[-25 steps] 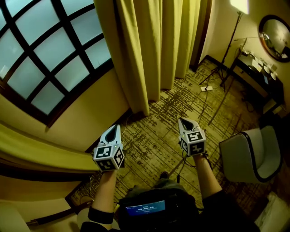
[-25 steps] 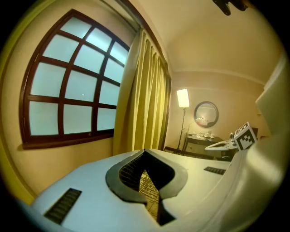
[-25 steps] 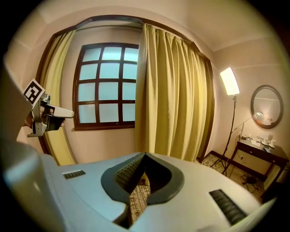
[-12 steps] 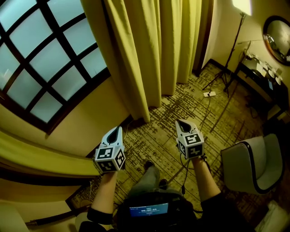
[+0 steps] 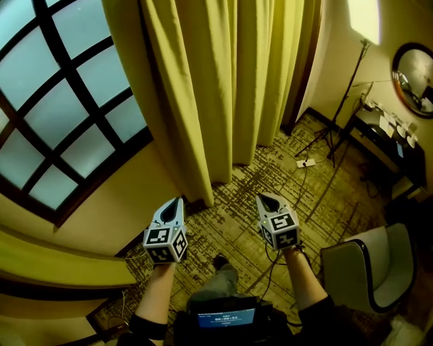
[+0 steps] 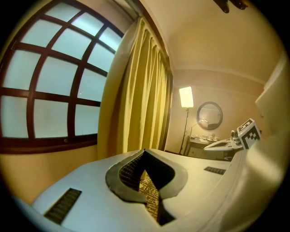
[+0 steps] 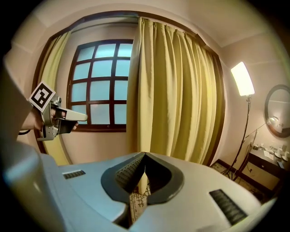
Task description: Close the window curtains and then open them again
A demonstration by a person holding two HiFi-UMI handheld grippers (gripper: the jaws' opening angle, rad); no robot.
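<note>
Jaws of my left gripper (image 5: 177,203) and right gripper (image 5: 264,199) sit clenched, empty; I'd open one before reaching the curtain (image 5: 223,88), pinching its leading edge firmly.

The window (image 5: 57,115) fills the far left, and a curtain (image 5: 223,88) hangs just right of it down to the carpet (image 5: 230,226), with a second curtain (image 5: 54,257) at the near left below the window. Right of the hanging curtain stands a lamp (image 5: 364,19), then a table (image 5: 379,138) under a mirror (image 5: 411,71) at the far right, and a chair (image 5: 369,267) sits at the near right. The left gripper (image 5: 177,201) and right gripper (image 5: 262,197) are side by side over the carpet, near the hanging curtain's hem.
</note>
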